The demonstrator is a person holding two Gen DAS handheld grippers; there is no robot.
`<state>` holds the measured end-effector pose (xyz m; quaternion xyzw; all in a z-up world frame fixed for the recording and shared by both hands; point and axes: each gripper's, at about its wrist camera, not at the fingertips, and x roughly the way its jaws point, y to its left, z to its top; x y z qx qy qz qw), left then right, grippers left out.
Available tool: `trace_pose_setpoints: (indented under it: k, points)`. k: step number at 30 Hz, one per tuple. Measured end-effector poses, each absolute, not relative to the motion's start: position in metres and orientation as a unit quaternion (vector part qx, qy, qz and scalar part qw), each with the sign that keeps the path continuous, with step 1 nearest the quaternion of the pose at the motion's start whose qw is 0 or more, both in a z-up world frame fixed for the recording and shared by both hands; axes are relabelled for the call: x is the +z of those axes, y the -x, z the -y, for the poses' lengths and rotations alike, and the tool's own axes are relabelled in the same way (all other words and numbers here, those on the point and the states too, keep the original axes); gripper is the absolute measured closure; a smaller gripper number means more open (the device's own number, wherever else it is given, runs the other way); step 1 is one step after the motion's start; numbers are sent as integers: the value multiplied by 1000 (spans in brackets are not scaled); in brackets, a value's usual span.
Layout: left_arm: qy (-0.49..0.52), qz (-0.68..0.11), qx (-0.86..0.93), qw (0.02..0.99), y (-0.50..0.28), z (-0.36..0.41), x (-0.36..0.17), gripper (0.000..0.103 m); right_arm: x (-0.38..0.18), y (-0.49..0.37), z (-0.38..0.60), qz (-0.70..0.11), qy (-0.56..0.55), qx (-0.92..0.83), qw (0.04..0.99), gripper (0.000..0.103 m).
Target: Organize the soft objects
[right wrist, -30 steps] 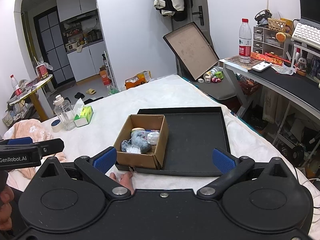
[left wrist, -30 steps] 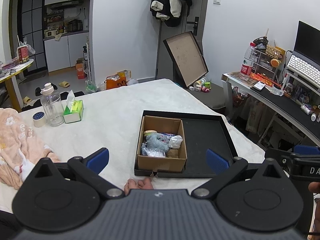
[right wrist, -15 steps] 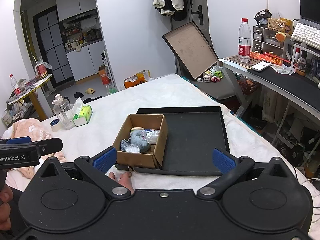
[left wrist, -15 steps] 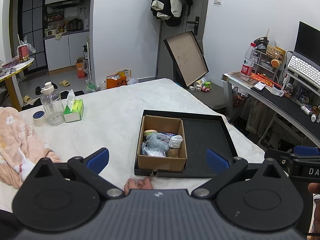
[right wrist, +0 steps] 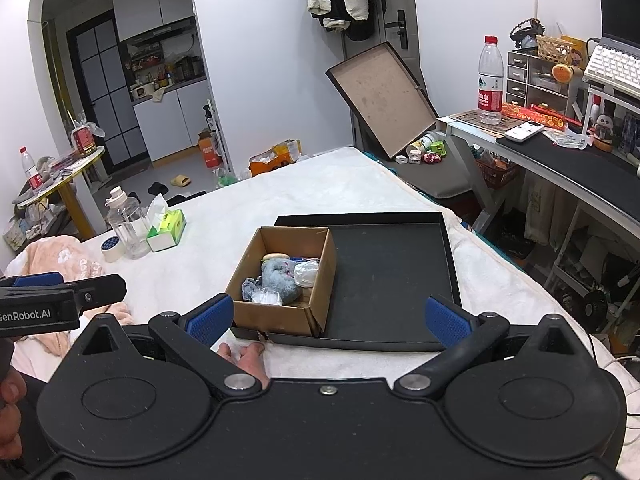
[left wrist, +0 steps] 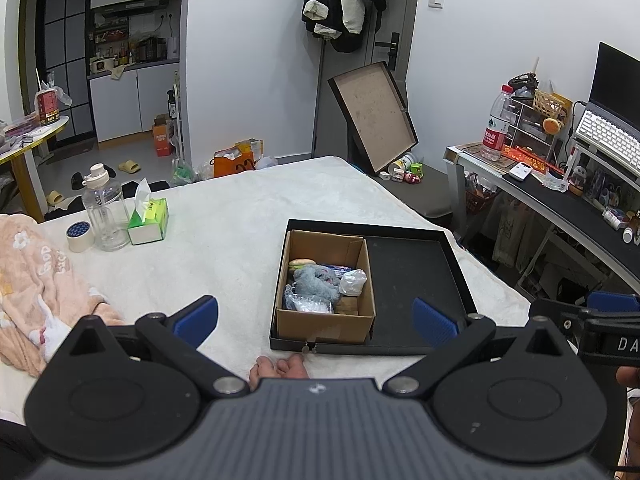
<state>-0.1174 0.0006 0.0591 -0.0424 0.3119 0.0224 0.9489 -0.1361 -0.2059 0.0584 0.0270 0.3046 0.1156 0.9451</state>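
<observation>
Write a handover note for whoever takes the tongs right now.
Left tongs: open, empty, held back from the cardboard box.
Right tongs: open, empty, also short of the box.
The box sits in the left part of the black tray on the white bed. Inside: a grey plush toy, a burger toy, and clear plastic bags.
Done: nothing gripped yet.
Left: probably take the soft things out one by one, maybe into the tray's bare right part.
</observation>
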Motion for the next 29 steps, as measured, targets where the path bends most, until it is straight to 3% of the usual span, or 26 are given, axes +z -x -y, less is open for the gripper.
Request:
trace_pose_setpoints:
  k: [29]
  points:
    - [39,-319,17,947,117,1,51,0,52,136,206,-311,-28,113,943,0]
